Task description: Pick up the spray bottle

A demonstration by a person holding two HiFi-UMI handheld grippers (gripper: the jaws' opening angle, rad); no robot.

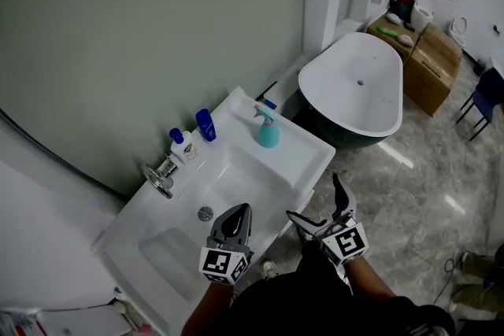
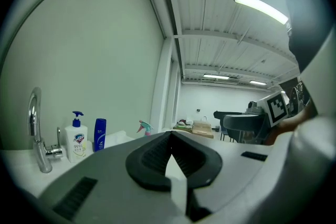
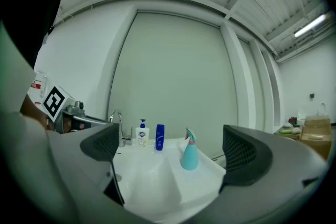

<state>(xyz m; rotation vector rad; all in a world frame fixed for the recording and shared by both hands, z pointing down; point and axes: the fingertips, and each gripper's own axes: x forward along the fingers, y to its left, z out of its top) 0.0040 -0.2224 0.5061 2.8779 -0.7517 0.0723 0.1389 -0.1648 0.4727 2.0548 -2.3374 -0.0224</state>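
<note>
The teal spray bottle (image 1: 268,127) with a pink trigger stands upright on the right rear ledge of the white sink (image 1: 302,163). In the right gripper view the spray bottle (image 3: 189,151) is straight ahead between the wide-apart jaws. My right gripper (image 1: 313,197) (image 3: 173,150) is open and empty, held in front of the sink's right corner, well short of the bottle. Over the sink's front edge my left gripper (image 1: 235,221) (image 2: 171,158) is shut on nothing. Its view shows the spray bottle (image 2: 144,127) small and far off.
A white soap pump bottle (image 1: 183,145) (image 3: 141,135), a blue bottle (image 1: 205,124) (image 3: 159,137) and a chrome faucet (image 1: 161,176) (image 2: 37,134) stand along the sink's back. A white bathtub (image 1: 317,77) stands to the right, with cardboard boxes (image 1: 433,63) and a blue chair (image 1: 482,96) beyond.
</note>
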